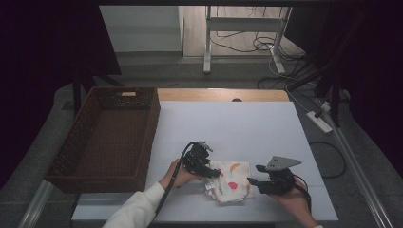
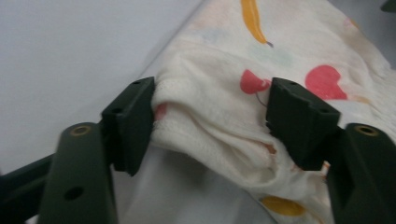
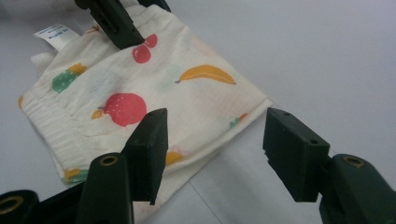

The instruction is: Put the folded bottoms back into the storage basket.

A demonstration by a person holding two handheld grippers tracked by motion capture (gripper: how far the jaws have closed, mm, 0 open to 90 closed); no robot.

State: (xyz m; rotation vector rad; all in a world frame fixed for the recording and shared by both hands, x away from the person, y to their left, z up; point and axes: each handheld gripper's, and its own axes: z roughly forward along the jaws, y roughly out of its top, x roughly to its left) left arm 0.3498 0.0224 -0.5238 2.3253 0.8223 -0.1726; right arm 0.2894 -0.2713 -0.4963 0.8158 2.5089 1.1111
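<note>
A folded cream cloth [image 1: 231, 179] printed with fruit lies on the white table sheet near the front edge. My left gripper [image 1: 215, 173] comes at it from the left. In the left gripper view a raised fold of the cloth [image 2: 215, 116] is bunched between the jaws of the left gripper [image 2: 210, 112], and both pads press against it. My right gripper [image 1: 253, 183] is at the cloth's right edge. In the right gripper view it [image 3: 215, 140] stands open: one jaw hangs over the cloth's [image 3: 154, 88] corner, the other over bare table. The left gripper's finger [image 3: 116, 23] shows at the cloth's far side.
A brown wicker basket [image 1: 153, 124] stands at the table's left, with nothing in it that I can see. The white sheet [image 1: 228, 123] stretches bare behind the cloth. A white label [image 3: 51, 33] sticks out from the cloth's far corner. Cables and a desk frame lie beyond the table.
</note>
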